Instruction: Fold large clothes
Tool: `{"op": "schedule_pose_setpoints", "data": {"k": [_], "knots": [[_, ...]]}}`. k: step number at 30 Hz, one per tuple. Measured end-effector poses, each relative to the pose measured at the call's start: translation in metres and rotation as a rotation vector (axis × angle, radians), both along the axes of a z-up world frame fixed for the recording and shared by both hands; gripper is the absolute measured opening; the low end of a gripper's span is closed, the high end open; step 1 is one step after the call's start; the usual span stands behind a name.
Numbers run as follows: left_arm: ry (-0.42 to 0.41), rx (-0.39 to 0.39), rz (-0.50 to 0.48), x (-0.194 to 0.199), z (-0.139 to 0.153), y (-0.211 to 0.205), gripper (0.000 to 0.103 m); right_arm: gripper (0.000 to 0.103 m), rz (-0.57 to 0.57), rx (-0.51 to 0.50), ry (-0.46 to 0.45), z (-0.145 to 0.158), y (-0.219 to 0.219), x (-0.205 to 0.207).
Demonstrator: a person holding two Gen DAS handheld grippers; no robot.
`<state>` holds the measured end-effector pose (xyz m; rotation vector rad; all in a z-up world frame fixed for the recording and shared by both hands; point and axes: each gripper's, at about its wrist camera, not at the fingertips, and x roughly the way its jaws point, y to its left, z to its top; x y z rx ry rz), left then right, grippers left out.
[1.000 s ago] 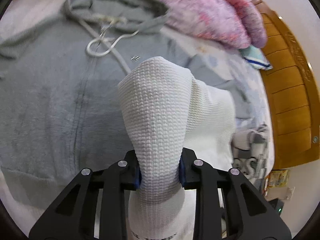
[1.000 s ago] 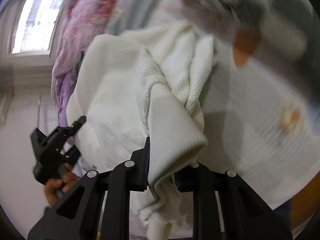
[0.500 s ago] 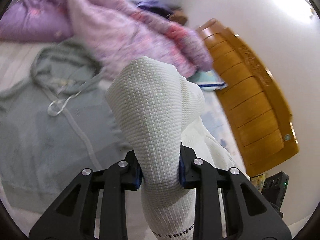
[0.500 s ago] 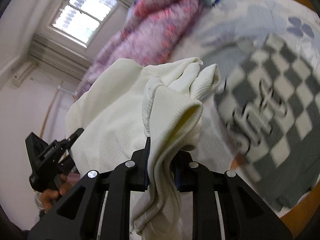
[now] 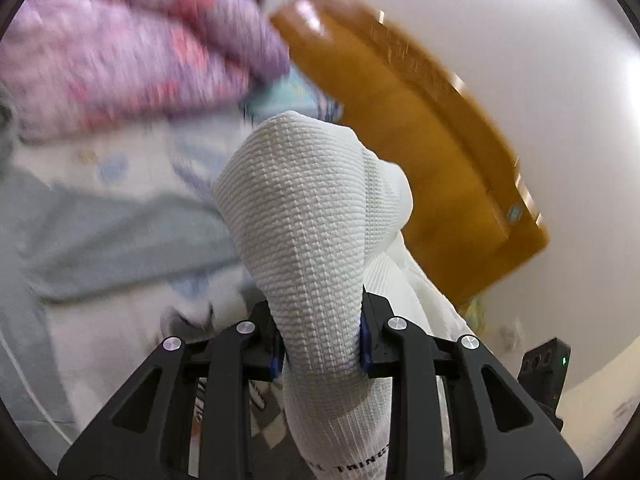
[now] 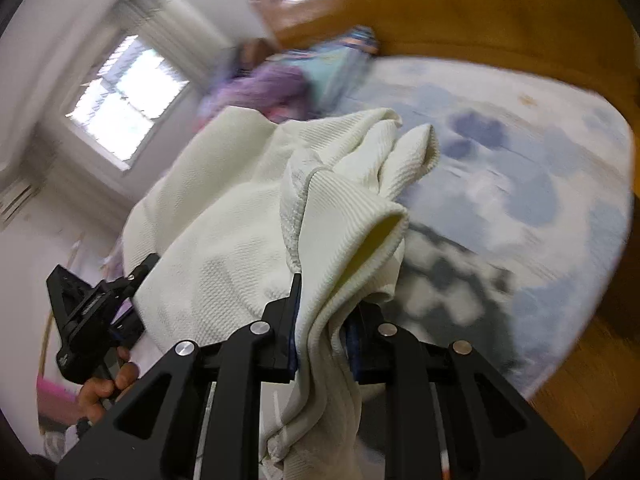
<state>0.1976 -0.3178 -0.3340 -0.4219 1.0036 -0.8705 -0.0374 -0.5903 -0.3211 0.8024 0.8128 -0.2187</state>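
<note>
A white waffle-knit garment [image 5: 308, 216] hangs between both grippers above a bed. My left gripper [image 5: 320, 344] is shut on a ribbed cuff end of it, which bulges up over the pads and trails down out of view. My right gripper [image 6: 324, 320] is shut on another bunched part of the same white garment [image 6: 240, 224], with folds spilling over and past its fingers. In the right wrist view the left gripper [image 6: 92, 308] shows at the lower left, held by a hand [image 6: 104, 388], with the cloth stretched across to it.
A grey hoodie [image 5: 100, 232] lies on the pale patterned bedsheet [image 6: 520, 168]. A pink-purple quilt [image 5: 132, 52] is heaped at the back beside a wooden headboard [image 5: 420, 136]. A grey checked cloth [image 6: 452, 280] lies under the right gripper. A window [image 6: 124, 100] is on the far wall.
Both grippers have risen and swung toward the headboard, carrying the white garment. The hoodie has slid to the lower left of the left view. Both grips stay unchanged.
</note>
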Motion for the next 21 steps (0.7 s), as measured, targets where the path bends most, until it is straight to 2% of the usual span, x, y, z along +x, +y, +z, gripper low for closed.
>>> {"op": "schedule_pose_setpoints", "data": {"k": [2,4,5,6,7,8,9,12,14,15,19,21], "knots": [[0.087,0.127,-0.035,0.0,-0.05,-0.024,0.027,0.017,-0.037,0.085,0.1,-0.053,-0.015,-0.003],[0.216,0.231,-0.018,0.002,-0.095,-0.032,0.034,0.017,-0.072,0.162,0.221,-0.104,-0.021,-0.004],[0.239,0.246,0.001,0.001,-0.106,-0.03,0.041,0.019,-0.088,0.201,0.252,-0.122,-0.022,-0.007],[0.255,0.239,0.034,0.0,-0.113,-0.025,0.054,0.02,-0.111,0.248,0.274,-0.141,-0.021,-0.011],[0.249,0.242,0.051,0.0,-0.113,-0.022,0.061,0.023,-0.128,0.261,0.27,-0.146,-0.022,-0.016],[0.236,0.271,0.05,0.0,-0.113,-0.023,0.074,0.025,-0.141,0.264,0.253,-0.149,-0.024,-0.022],[0.231,0.292,0.043,0.001,-0.112,-0.024,0.076,0.027,-0.142,0.264,0.247,-0.15,-0.024,-0.023],[0.229,0.326,0.037,0.004,-0.1,-0.024,0.076,0.04,-0.138,0.257,0.286,-0.146,-0.027,-0.029],[0.18,0.337,0.052,0.001,-0.078,-0.016,0.076,0.04,-0.135,0.224,0.302,-0.133,-0.036,-0.037],[0.153,0.347,0.062,0.003,-0.067,-0.014,0.076,0.04,-0.127,0.175,0.322,-0.122,-0.038,-0.041],[0.013,0.341,0.006,-0.007,-0.004,-0.023,0.076,0.04,-0.034,-0.007,0.359,-0.084,-0.036,-0.046],[0.026,0.295,-0.071,-0.008,0.006,-0.039,0.076,0.04,0.049,-0.102,0.348,-0.071,-0.026,-0.04]]}}
